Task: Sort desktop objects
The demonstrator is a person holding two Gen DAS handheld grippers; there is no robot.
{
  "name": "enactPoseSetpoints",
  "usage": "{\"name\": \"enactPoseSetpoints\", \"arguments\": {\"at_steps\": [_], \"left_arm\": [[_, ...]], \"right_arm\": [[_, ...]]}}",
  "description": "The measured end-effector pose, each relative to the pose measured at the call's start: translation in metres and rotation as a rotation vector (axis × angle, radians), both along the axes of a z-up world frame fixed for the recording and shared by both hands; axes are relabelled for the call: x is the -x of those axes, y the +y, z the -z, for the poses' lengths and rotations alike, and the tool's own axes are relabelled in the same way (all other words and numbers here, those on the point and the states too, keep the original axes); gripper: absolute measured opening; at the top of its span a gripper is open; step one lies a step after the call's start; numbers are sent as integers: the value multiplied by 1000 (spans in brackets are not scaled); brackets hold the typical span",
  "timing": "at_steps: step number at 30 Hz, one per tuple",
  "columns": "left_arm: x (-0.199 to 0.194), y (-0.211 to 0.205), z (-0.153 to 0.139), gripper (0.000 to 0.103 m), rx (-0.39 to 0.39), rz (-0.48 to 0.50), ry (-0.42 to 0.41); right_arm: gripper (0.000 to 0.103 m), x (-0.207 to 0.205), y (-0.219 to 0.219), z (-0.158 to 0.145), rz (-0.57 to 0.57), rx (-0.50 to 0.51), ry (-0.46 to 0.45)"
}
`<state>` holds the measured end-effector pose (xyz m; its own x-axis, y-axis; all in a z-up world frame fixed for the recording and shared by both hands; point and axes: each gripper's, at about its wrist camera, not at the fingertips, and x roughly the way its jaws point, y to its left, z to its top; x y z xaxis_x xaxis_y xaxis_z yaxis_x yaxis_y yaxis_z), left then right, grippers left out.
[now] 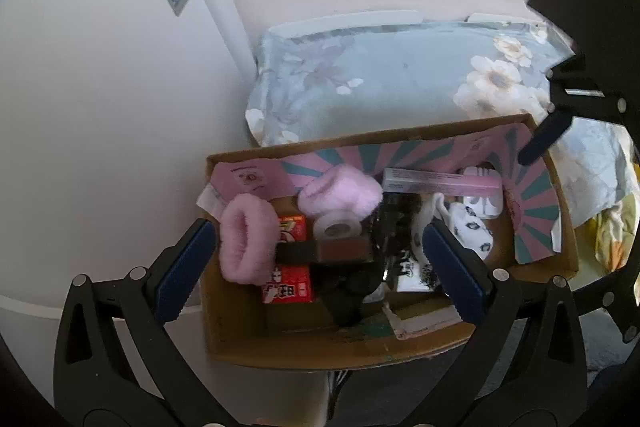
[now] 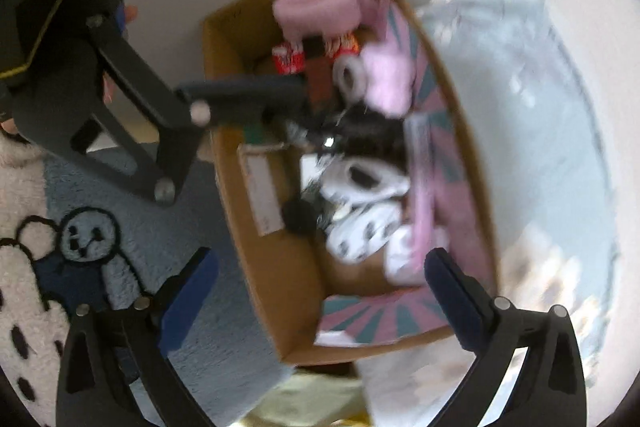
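Observation:
An open cardboard box [image 1: 240, 339] holds the sorted items: a pink fluffy band [image 1: 248, 239], a second pink fluffy piece [image 1: 340, 191], a red snack pack [image 1: 288, 287], a roll of tape [image 1: 338, 227], a long pink-and-white carton [image 1: 440, 181], black-and-white patterned cloth [image 1: 468, 227] and a dark tangle [image 1: 396, 223]. My left gripper [image 1: 320, 263] is open and empty, hovering over the box. My right gripper [image 2: 320, 301] is open and empty above the box's near end [image 2: 276, 279]. The left gripper [image 2: 236, 19] shows in the right wrist view; the right one's fingertip [image 1: 540, 143] shows in the left.
A pale blue floral pillow [image 1: 400, 79] lies behind the box against a white wall and a cabinet [image 1: 100, 67]. A white plastic bag and yellow cloth [image 1: 600, 195] sit to the right. A blue and white fluffy garment with a bear [image 2: 88, 231] lies beside the box.

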<state>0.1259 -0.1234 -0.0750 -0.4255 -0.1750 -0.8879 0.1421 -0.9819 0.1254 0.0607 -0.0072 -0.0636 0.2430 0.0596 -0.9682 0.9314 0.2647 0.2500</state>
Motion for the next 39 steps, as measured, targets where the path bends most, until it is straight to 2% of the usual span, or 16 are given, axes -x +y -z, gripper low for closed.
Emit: {"name": "enactPoseSetpoints", "arguments": {"at_steps": [4, 8, 12, 14, 18, 22, 29, 32, 39], "left_arm": [[-1, 0, -4, 103, -11, 1, 5], [1, 2, -5, 103, -7, 2, 3], [5, 2, -14, 103, -10, 6, 22], [10, 2, -25, 103, -1, 3, 44], [21, -3, -53, 103, -10, -22, 114], [34, -8, -85, 103, -69, -61, 197], [50, 0, -126, 103, -65, -96, 289], [53, 6, -137, 103, -51, -94, 314], [54, 14, -150, 103, -17, -109, 365]], "right_arm": [[102, 1, 5, 7, -5, 23, 84], [102, 8, 7, 2, 59, 46, 60], [102, 14, 8, -9, 135, 79, 101], [102, 20, 10, -21, 205, 97, 129], [102, 38, 17, -51, 431, 154, 150], [102, 52, 32, -84, 645, 267, 221], [102, 78, 61, -121, 997, 425, 249], [102, 85, 74, -132, 1112, 469, 290], [102, 98, 96, -134, 1252, 494, 410]]}}
